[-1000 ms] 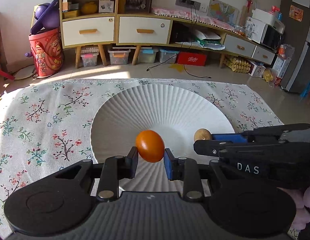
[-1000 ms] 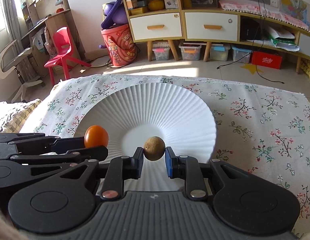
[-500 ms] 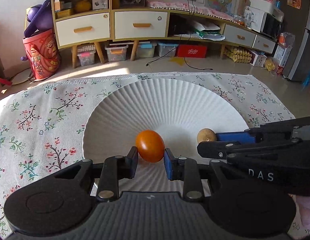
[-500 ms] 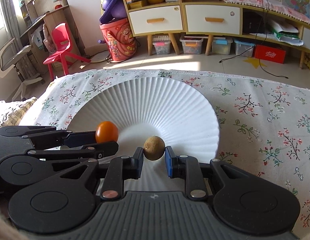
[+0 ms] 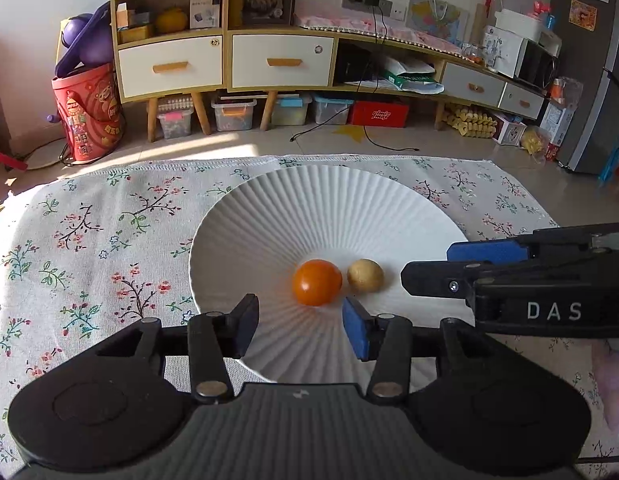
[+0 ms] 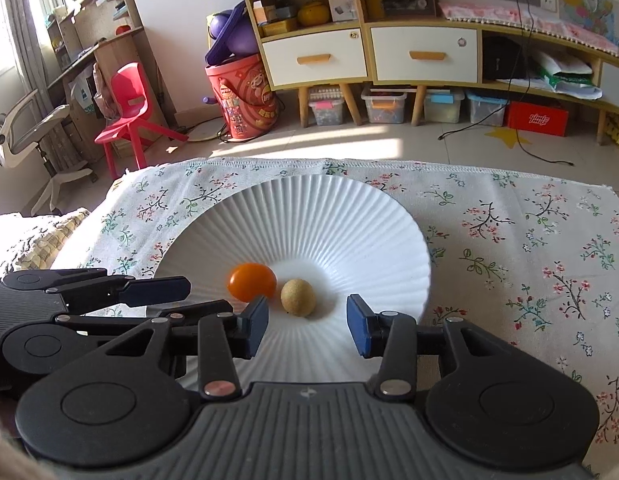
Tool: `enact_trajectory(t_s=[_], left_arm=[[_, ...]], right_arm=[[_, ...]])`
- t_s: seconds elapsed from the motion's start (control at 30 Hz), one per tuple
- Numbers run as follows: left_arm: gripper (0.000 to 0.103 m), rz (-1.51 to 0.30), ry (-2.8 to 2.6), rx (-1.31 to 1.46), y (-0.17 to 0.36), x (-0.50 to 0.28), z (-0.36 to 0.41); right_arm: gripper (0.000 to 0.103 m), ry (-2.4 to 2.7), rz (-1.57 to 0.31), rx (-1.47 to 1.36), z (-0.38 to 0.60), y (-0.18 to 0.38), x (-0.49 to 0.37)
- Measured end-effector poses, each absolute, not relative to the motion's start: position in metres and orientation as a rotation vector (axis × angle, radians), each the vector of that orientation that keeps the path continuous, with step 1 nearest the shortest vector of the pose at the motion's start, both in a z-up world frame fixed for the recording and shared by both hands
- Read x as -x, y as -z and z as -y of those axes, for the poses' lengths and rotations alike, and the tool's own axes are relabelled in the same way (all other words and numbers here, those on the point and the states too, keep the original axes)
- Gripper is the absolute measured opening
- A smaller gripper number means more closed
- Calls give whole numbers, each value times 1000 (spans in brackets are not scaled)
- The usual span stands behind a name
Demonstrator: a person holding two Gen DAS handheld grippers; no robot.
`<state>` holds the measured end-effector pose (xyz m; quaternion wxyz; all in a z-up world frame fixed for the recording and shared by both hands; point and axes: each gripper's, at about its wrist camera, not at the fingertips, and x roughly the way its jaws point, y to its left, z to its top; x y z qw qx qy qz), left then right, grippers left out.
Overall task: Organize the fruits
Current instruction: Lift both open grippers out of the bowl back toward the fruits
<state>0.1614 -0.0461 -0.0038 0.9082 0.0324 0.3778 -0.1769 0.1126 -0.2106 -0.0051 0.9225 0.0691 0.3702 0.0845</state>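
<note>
both released: left gripper and right gripper just spread, holding nothing; orange fruit, brown fruit now resting on ribbed plate; placement likely done.

Each camera sits just behind its own gripper and looks forward and steeply down along the fingers, close over the plate. The left view stands left of the right one, so each catches the other gripper at its inner edge. Both share the plate, the cloth, the cabinet and the floor beyond; the bent fisheye edges are probably unreliable.
</note>
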Motion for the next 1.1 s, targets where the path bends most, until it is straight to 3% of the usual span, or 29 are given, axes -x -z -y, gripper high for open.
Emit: enact_trajectory(t_s=[0.07,0.47,0.83,1.1], left_arm=[[39,-772,367,-65,0,-156,43],[71,-745,357,-43,-9,-120,22],[91,-738,332,-42,-8,-90,6],[92,-764,319,-26,1,-77,-6]], right_arm=[[53,-173,-744,-140,210,1,-108],[82,-181,-700,-100,203,-11,-76],[96,-165,-716,-54,202,-6,-54],[102,-176,-699,-23,201,0,-33]])
